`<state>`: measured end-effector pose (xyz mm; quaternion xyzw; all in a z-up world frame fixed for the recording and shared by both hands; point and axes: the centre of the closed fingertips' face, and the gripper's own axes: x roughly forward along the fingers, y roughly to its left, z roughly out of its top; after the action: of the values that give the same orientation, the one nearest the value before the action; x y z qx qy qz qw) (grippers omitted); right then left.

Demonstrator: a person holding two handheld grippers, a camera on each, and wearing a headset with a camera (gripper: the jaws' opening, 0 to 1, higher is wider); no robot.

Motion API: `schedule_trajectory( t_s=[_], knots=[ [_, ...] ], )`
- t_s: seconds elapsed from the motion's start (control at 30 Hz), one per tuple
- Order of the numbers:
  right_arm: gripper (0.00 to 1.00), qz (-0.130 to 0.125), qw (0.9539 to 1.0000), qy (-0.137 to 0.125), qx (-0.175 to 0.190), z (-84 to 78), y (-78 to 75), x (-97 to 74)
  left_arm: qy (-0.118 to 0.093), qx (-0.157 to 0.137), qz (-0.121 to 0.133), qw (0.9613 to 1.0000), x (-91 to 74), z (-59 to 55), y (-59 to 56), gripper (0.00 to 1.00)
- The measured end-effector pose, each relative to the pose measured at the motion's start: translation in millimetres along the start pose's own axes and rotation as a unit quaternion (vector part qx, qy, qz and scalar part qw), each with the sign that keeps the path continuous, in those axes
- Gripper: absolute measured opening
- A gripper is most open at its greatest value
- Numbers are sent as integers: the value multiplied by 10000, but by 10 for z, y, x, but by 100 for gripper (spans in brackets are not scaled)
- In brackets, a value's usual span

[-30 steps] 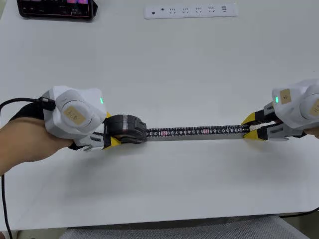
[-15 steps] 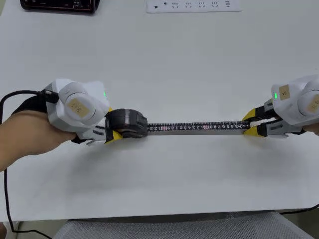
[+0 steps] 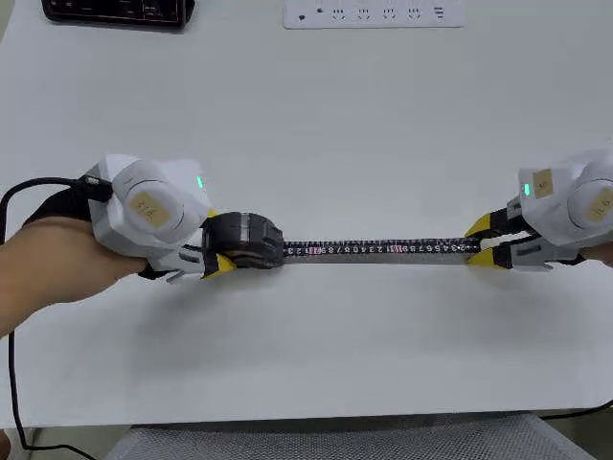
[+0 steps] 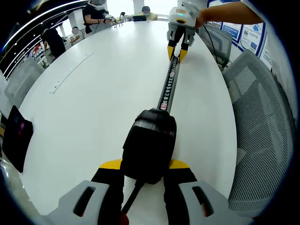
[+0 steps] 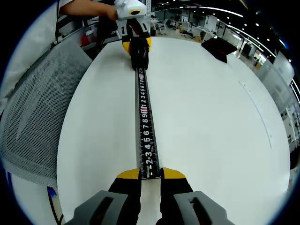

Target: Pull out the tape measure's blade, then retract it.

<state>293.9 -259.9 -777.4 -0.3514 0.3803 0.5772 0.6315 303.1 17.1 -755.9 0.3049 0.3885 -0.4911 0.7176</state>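
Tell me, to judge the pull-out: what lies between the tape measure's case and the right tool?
The extended blade, running from case to right tool over the white table; head view.

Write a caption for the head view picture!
Left gripper holds the tape measure, right gripper pinches its pulled-out blade over a white table.

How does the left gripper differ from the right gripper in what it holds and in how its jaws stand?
The left gripper clamps the tape measure's black case; the right gripper holds the end of the blade. The left gripper's jaws stand wide around the black case; the right gripper's jaws sit close together. Both are white with yellow jaw tips, and they face each other along the blade.
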Motion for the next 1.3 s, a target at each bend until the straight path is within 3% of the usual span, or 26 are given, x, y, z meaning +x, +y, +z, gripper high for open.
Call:
schedule_trajectory(
  t_s=[1.17,1.3],
  knots=[
    [16,-2,9999,77,155,-2,14,-13,-19,6,93,10000,-12,18,-18,28],
    [18,-56,9997,27,251,1,-9,-56,-9,-221,73,9997,-24,6,-20,30]
  ],
)
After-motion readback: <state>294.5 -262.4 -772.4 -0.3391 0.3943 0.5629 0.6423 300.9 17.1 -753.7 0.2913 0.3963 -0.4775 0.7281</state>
